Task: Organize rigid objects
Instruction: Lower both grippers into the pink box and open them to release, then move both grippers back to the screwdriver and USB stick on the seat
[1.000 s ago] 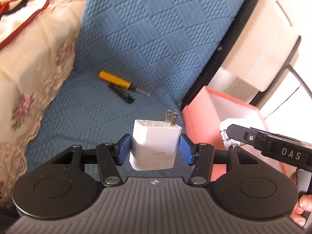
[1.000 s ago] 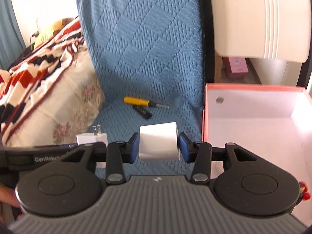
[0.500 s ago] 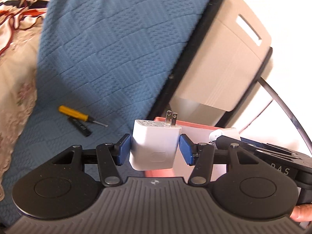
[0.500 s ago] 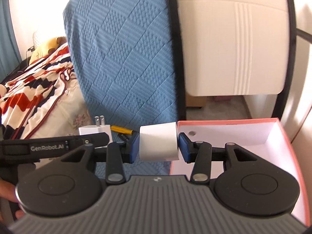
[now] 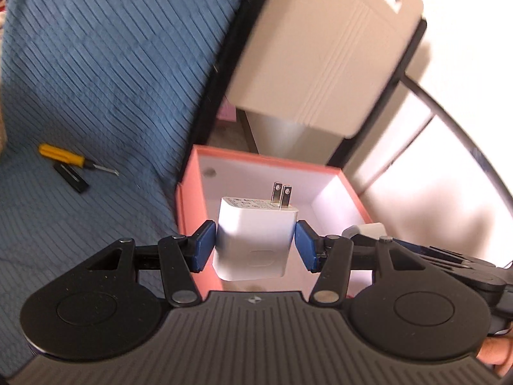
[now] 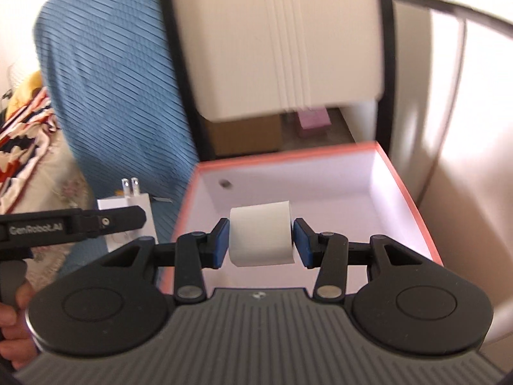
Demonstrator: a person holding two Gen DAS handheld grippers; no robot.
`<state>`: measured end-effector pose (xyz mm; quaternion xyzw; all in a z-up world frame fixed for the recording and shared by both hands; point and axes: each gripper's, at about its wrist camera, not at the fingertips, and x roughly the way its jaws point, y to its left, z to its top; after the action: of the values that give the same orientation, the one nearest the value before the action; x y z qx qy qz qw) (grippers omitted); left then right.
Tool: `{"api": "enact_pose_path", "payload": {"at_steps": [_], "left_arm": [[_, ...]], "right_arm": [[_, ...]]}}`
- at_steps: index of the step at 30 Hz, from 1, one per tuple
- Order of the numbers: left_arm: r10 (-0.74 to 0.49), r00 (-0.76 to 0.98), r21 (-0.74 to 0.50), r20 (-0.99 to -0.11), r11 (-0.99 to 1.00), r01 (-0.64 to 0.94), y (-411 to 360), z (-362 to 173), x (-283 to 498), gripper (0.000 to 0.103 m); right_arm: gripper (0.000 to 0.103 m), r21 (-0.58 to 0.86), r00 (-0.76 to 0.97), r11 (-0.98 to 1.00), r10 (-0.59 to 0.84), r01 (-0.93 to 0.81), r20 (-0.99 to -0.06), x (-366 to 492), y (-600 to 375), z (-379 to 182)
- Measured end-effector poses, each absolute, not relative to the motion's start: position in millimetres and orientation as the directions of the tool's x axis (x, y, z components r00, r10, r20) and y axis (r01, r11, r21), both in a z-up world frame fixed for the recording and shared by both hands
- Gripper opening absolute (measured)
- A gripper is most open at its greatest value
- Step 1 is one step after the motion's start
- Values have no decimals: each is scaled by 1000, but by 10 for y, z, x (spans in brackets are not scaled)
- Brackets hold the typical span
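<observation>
My left gripper [image 5: 255,245] is shut on a white wall charger [image 5: 253,240] with two metal prongs pointing away, held above the near left part of a pink box [image 5: 186,211] with a white inside. My right gripper [image 6: 260,239] is shut on a white block [image 6: 261,235], held above the same pink box [image 6: 413,205]. The charger [image 6: 128,205] and the left gripper's arm also show at the left of the right wrist view. A yellow-handled screwdriver [image 5: 64,157] and a small black stick [image 5: 70,178] lie on the blue cover.
A blue quilted cover [image 5: 96,80] lies left of the box. A beige chair back [image 6: 282,41] with a black frame stands behind the box. A floral and striped blanket [image 6: 29,141] lies far left. A small pink box [image 6: 312,118] sits on the floor beyond.
Both grippers have moved right and forward with their loads, from over the blue cover to above the pink box. Both stay shut.
</observation>
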<state>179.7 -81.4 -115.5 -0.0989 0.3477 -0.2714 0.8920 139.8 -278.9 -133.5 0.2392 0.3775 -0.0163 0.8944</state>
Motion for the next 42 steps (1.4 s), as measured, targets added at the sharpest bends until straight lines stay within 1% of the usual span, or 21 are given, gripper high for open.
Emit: {"api": "enact_pose_path", "payload": {"at_steps": [4,12,16,21,27,34,42], "left_arm": [[-554,581,-361,-596,831,422,-1031,-1330,1784,60],[-543,528,-346,-653,834,430,-1294,-1608,1788,60],[-529,509,-334,-679,840,427,-1339,-1708,1805,60],[-521,512,-327,-683,845,424,-1309,-1719,1807,62],[-533,538,-326,-653,839,436,-1214,-1547,1772,64],[-532,618,-303,-579,844,443,-970,-1176,1601,64],[-534,674,-298,-511,845,444,-565,-950,1303,64]], "right_arm": [[47,417,661,871,153,261,-734,1384,-2880,-1640],[47,414,585,855,169,313,-793,1268,-2937,-2087],[47,417,580,851,172,320,-796,1261,-2945,-2165],[48,428,586,841,171,332,-792,1252,-2968,-2156],[49,441,618,829,154,344,-771,1246,-3032,-2016],[49,450,703,845,131,290,-699,1149,-2923,-1627],[49,467,778,864,160,186,-607,1037,-2615,-1223]]}}
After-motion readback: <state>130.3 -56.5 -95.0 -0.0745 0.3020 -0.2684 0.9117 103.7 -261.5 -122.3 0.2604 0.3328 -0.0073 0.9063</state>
